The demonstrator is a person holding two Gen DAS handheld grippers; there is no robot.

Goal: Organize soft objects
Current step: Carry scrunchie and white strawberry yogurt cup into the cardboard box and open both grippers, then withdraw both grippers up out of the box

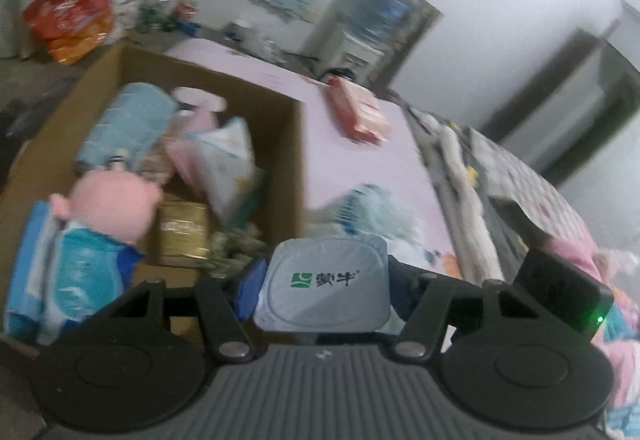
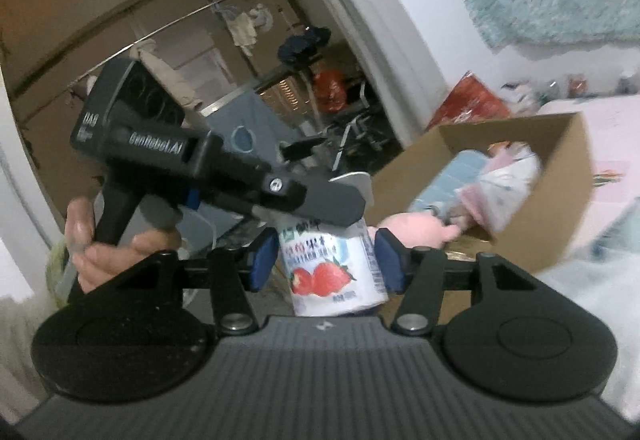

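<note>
The left hand-held gripper (image 1: pixel 326 282) is closed on a yogurt cup (image 1: pixel 326 288), its blue pads pressed to the two sides of the foil lid, which bears a green logo and fills the lower centre of the left wrist view. In the right wrist view the same yogurt cup (image 2: pixel 334 268), printed with strawberries, stands between the pads of the right hand-held gripper (image 2: pixel 326 264); the right-hand pad touches the cup wall, while a thin gap shows at the left-hand pad, so whether this gripper clamps it cannot be told. The left hand-held gripper (image 2: pixel 320 200) crosses that view from the left and comes down on the cup's top, its handle held by a hand (image 2: pixel 116 244) at lower left.

Beyond the cup in the left wrist view an open cardboard box (image 1: pixel 296 160) fills the left half of the frame. Inside it lie a pink plush toy (image 1: pixel 114 206), blue soft packs (image 1: pixel 80 280) at lower left, a pale blue pack (image 1: pixel 124 124) higher up and a white printed bag (image 1: pixel 228 160). Right of the box, on a pink bed sheet (image 1: pixel 360 168), lie a red packet (image 1: pixel 360 112) and a pale teal soft item (image 1: pixel 364 208). An orange bag (image 1: pixel 70 14) sits at upper left, and a water dispenser (image 1: pixel 372 28) stands at upper centre
</note>
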